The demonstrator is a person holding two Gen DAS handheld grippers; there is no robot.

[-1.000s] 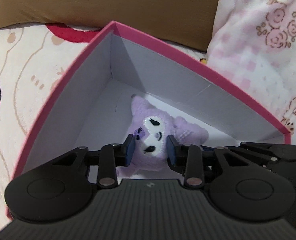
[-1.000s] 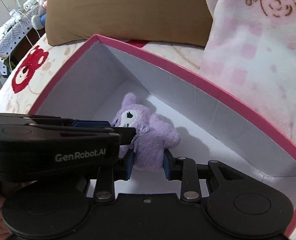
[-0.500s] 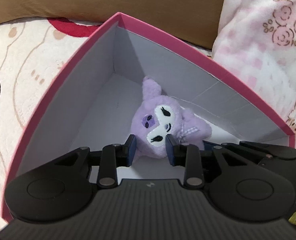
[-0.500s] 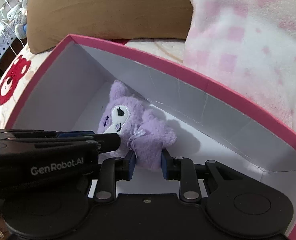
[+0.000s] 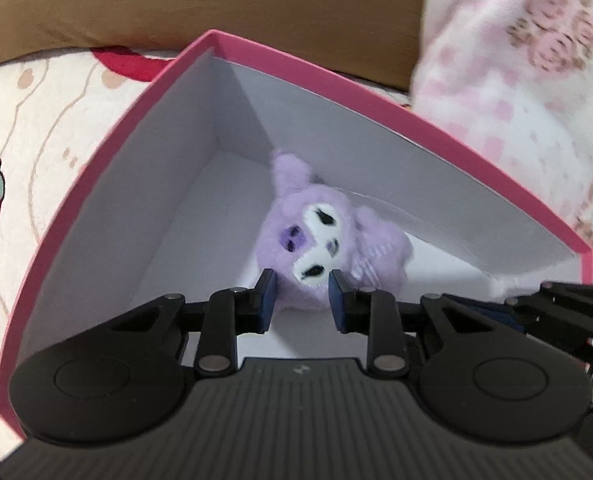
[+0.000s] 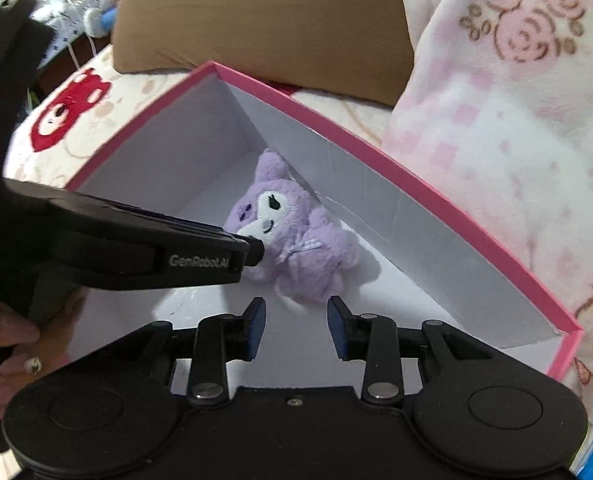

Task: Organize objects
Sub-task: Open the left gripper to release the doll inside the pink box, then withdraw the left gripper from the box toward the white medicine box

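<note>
Purple plush toy [image 5: 320,248] lies on the floor of the pink-rimmed box [image 5: 108,148], just ahead of both tongs; left gripper [image 5: 301,300] released, fingers either side of its head; right gripper [image 6: 296,326] released, short of it.

Soft indoor light; fisheye bending at edges; slight motion blur; faint shadow beside fluffy purple plush toy [image 6: 296,240].

Purple plush toy [image 6: 292,236] lying face-up inside white-lined pink box [image 6: 416,184], near its far corner.
</note>
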